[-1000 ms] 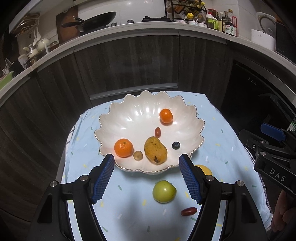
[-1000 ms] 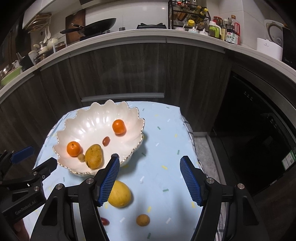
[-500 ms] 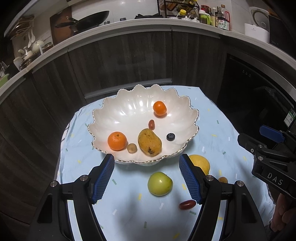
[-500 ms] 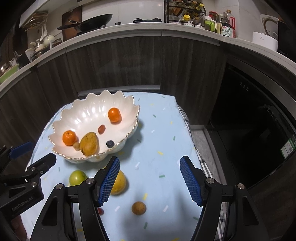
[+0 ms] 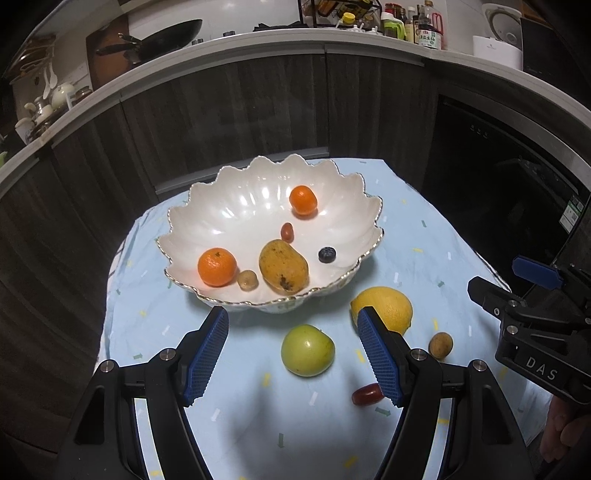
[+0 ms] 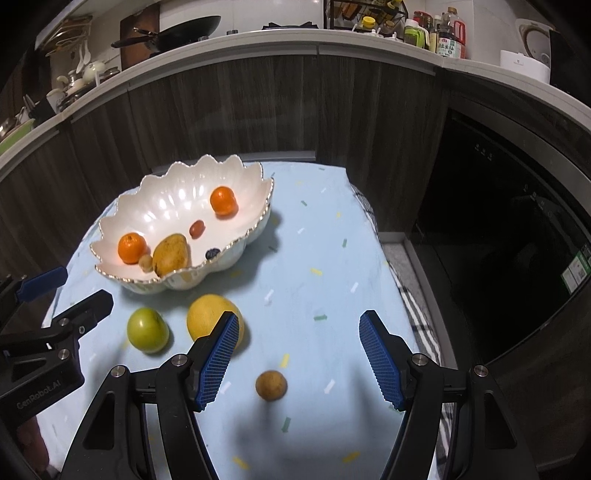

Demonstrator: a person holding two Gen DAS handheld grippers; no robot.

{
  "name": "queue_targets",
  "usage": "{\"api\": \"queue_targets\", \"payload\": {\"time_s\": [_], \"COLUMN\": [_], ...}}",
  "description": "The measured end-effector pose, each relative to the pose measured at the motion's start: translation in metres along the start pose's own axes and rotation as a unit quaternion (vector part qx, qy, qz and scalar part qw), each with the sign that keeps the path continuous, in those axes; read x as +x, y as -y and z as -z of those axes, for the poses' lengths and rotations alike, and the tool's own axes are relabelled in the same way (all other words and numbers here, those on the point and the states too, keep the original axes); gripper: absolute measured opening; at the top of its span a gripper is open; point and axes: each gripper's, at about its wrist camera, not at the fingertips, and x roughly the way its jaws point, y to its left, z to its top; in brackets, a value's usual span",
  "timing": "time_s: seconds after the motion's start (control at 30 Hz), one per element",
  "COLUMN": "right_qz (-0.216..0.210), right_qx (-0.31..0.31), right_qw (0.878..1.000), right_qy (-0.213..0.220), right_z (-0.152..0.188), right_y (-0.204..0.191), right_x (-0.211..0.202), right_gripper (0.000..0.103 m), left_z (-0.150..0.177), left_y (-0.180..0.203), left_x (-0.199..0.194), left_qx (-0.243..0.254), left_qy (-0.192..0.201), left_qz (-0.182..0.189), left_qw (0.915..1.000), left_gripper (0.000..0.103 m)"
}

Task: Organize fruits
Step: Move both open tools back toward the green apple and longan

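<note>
A white scalloped bowl point(image 5: 207, 225) point(image 6: 166, 199) on the light-blue cloth holds two tangerines point(image 5: 217, 266), a mango point(image 5: 283, 266), a blueberry point(image 5: 327, 254), a small red fruit point(image 5: 287, 232) and a small brown fruit point(image 5: 247, 279). On the cloth in front lie a green apple point(image 5: 307, 349) point(image 6: 148, 329), a yellow lemon point(image 5: 384, 308) point(image 6: 210, 319), a small brown fruit point(image 5: 440, 345) point(image 6: 271, 385) and a red date point(image 5: 367, 394). My left gripper point(image 5: 291, 354) is open above the green apple. My right gripper point(image 6: 299, 356) is open above the small brown fruit.
The cloth-covered table point(image 6: 325, 258) stands before dark wood cabinets point(image 5: 258, 110). A counter above carries a pan point(image 5: 162, 37), bottles point(image 5: 417, 26) and a white appliance point(image 5: 498, 40). A dark oven front point(image 6: 498, 221) is at the right. A hand point(image 5: 565, 432) shows at the lower right.
Both grippers have sunk and pulled back toward the table's near side; the loose fruits in front of the bowl have come further into view. Jaw width is unchanged.
</note>
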Motion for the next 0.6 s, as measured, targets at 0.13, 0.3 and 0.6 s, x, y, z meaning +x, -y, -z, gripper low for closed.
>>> {"api": "queue_targets", "payload": {"time_s": [0.13, 0.3, 0.6], "right_qz": [0.000, 0.003, -0.007], "right_qx": [0.004, 0.008, 0.003], "right_qw": [1.000, 1.000, 0.999], "right_qy": [-0.002, -0.009, -0.032], "right_z": [0.007, 0.016, 0.038], "right_y": [-0.001, -0.003, -0.013], "right_x": [0.002, 0.007, 0.021], "right_gripper": [0.068, 0.068, 0.068], "left_z": [0.006, 0.014, 0.025], "left_y": [0.002, 0.000, -0.004], "left_x": [0.004, 0.011, 0.029], "left_qx": [0.001, 0.002, 0.002], "left_qy": [-0.003, -0.004, -0.012], "left_qz": [0.007, 0.017, 0.026], "left_qw": [1.0000, 0.9999, 0.9996], "left_gripper": [0.072, 0.072, 0.072]}}
